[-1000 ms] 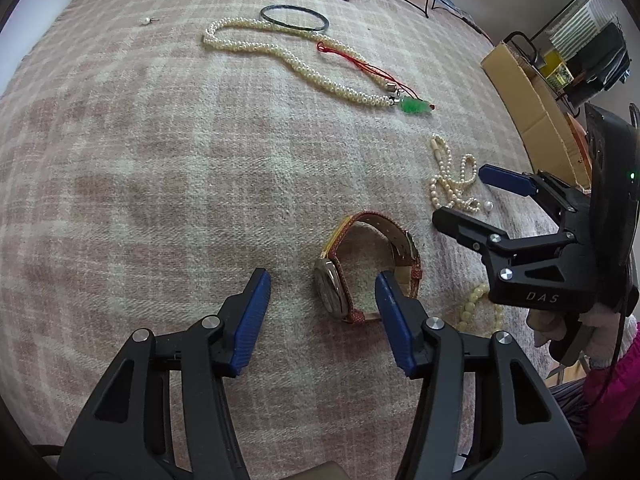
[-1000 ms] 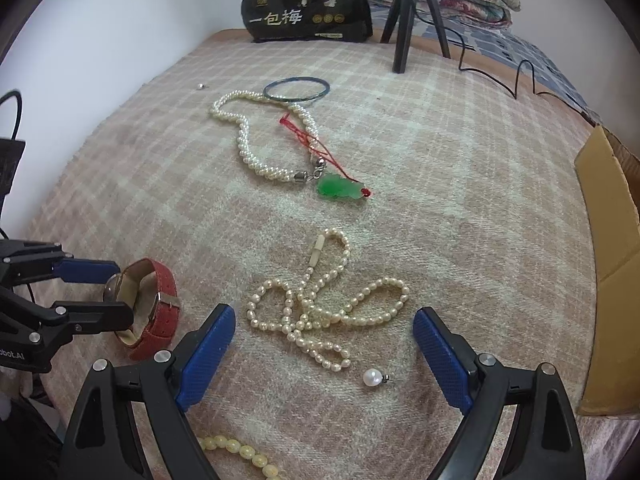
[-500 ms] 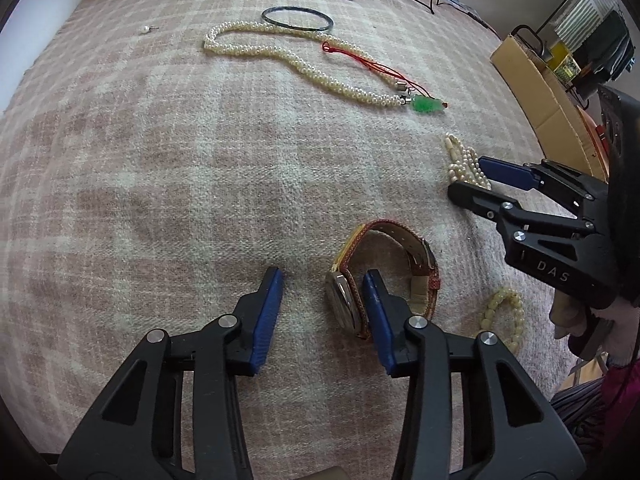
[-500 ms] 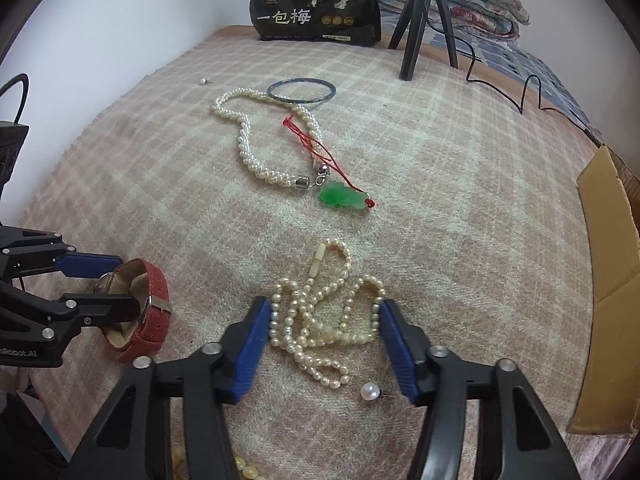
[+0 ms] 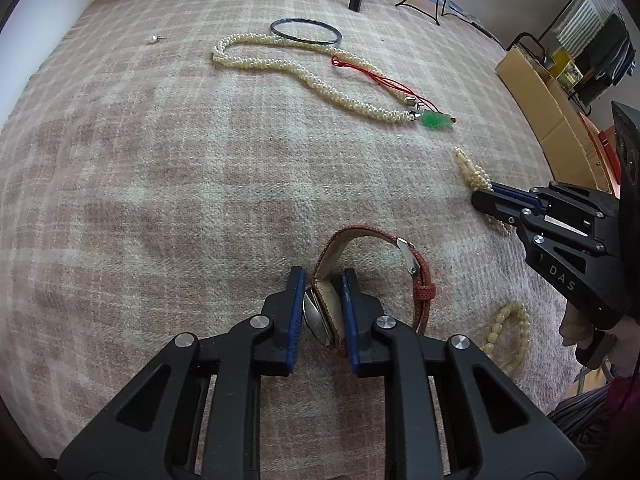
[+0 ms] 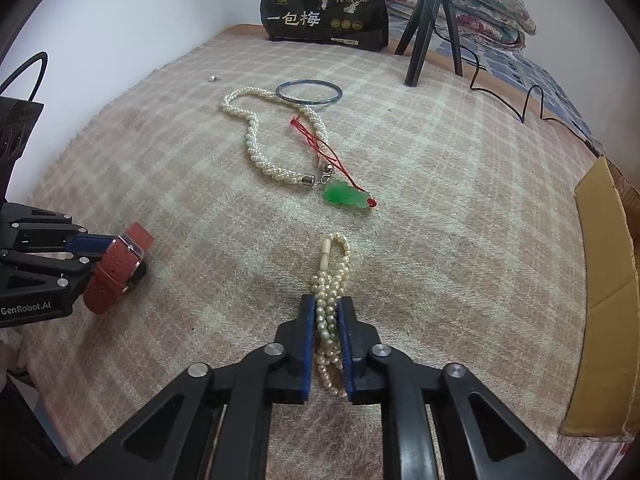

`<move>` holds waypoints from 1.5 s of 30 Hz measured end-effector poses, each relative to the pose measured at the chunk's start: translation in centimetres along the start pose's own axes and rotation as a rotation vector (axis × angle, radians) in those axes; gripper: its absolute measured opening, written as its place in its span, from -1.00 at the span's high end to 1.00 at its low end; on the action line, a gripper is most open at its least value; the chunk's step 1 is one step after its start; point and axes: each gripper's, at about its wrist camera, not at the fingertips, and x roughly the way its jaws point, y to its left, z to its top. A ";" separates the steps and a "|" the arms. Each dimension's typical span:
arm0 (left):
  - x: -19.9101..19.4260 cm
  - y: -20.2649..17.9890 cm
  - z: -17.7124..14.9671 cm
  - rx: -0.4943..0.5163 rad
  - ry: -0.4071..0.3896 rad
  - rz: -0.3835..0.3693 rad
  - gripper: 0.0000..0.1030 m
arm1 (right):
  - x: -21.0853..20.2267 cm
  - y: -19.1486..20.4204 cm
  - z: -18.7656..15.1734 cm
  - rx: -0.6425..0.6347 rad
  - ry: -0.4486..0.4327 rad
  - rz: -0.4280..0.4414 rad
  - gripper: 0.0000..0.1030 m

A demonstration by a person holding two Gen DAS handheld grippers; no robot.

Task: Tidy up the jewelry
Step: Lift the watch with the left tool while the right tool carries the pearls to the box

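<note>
Left wrist view: a pink-and-cream plaid blanket [image 5: 168, 184] fills the frame. At 6 o'clock the left gripper [image 5: 322, 312] is clenched on a watch [image 5: 372, 276], its blue pads pressing the metal case from both sides; the red strap loops away toward 1 o'clock. At 3 o'clock the right gripper [image 5: 486, 196] is closed on a bunched pearl strand [image 5: 472, 174]. A yellowish bead bracelet [image 5: 508, 334] lies at 4 o'clock, just beside the watch strap. Toward 12 o'clock sit a long pearl necklace [image 5: 280, 65], a dark bangle [image 5: 306, 32] touching its far loop, and a red cord ending in a green pendant [image 5: 438, 121] at 2 o'clock. A single small pearl [image 5: 153, 39] lies alone at 11 o'clock.

Right wrist view: at 6 o'clock the right gripper [image 6: 328, 340] grasps the pearl strand [image 6: 334, 276], beads squeezed between its pads and trailing toward 12 o'clock. At 9 o'clock the left gripper [image 6: 94, 252] holds the watch [image 6: 116, 270]. The green pendant [image 6: 346, 196], necklace [image 6: 256, 140] and bangle [image 6: 309, 92] lie toward 12 o'clock. A black printed bag [image 6: 326, 10] and a tripod [image 6: 430, 20] stand at the far edge; a cardboard box [image 6: 604, 292] is at 3 o'clock.
</note>
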 end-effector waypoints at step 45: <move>-6.8 -4.2 2.6 0.027 -0.178 -0.087 0.81 | -13.5 -6.0 2.0 0.151 -0.341 -0.083 0.90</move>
